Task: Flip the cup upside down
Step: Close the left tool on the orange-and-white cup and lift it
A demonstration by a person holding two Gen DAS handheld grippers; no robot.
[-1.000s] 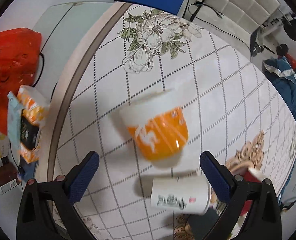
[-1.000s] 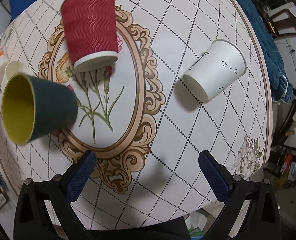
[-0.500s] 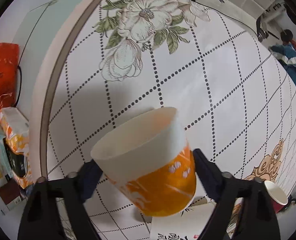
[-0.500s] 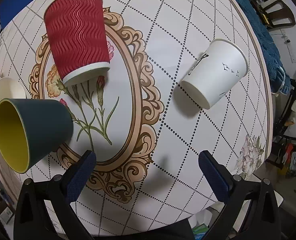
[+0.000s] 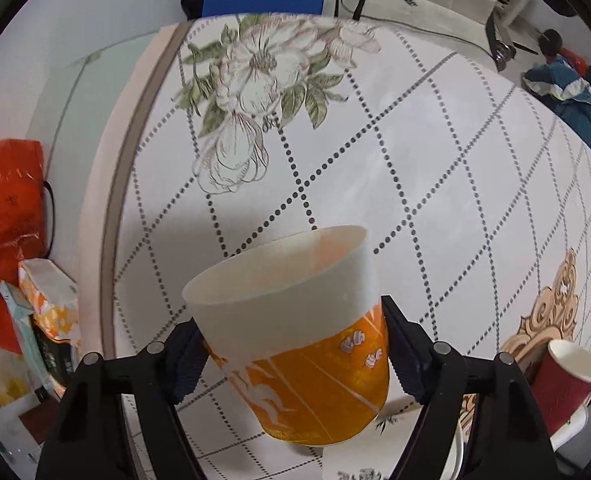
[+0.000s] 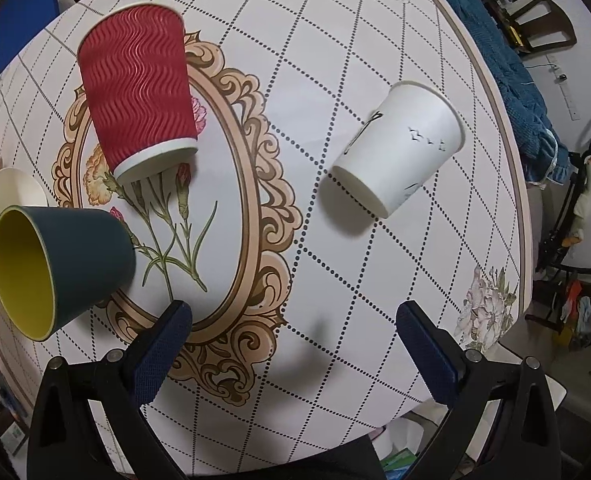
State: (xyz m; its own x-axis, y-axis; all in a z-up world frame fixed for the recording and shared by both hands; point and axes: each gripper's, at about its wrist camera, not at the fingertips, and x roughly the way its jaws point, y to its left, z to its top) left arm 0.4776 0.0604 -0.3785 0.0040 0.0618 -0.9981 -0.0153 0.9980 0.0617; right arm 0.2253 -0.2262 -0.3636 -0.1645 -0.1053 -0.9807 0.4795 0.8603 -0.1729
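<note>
My left gripper (image 5: 291,360) is shut on an orange and white cup (image 5: 295,332). The cup is held above the table, tilted, its open mouth facing up and away from me. A red ribbed cup (image 5: 563,384) stands upright at the lower right of the left wrist view. In the right wrist view my right gripper (image 6: 295,344) is open and empty above the table. Ahead of it stand a red ribbed cup (image 6: 139,92), a white cup (image 6: 399,144) and a dark blue cup with a yellow inside (image 6: 55,268), all upright.
The round table (image 6: 375,280) has a floral cloth. Another white cup (image 6: 7,196) shows behind the dark blue one. An orange bag (image 5: 3,204) and snack boxes (image 5: 43,304) lie off the table's left edge. A chair with blue cloth (image 6: 515,68) stands at the right.
My left gripper closed on the orange and white cup and lifted it off the table. My right gripper stayed open and drifted slightly over the table.
</note>
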